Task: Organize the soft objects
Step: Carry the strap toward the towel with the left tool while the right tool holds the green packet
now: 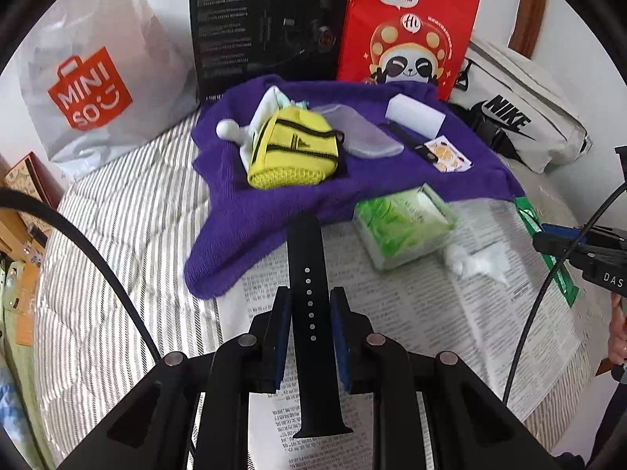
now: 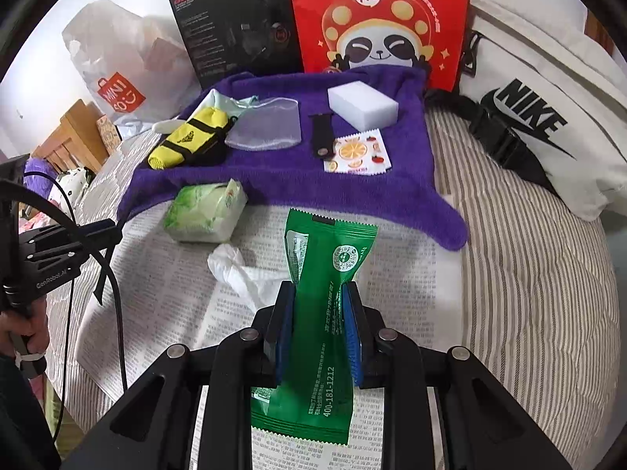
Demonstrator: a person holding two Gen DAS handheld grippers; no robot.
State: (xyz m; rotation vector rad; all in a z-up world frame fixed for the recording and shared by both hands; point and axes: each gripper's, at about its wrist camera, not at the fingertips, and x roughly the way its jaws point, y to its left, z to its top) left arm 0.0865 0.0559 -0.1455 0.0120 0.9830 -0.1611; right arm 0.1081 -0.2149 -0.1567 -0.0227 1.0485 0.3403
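Left claw grips a strap, right claw a green packet (both above newspaper); tissue pack crowds the towel edge.

Black watch strap w/ row of holes: clamped lengthwise between left gripper pads, above newspaper. Green foil sachet, white print, pinched at mid by right gripper, ends sticking out fwd & back. On purple towel: yellow pouch w/ black zips, clear mesh bag, white sponge block, 2nd black strap, fruit-print wipe packet. Green tissue pack at towel's front edge; crumpled white tissue just beside it on newspaper.
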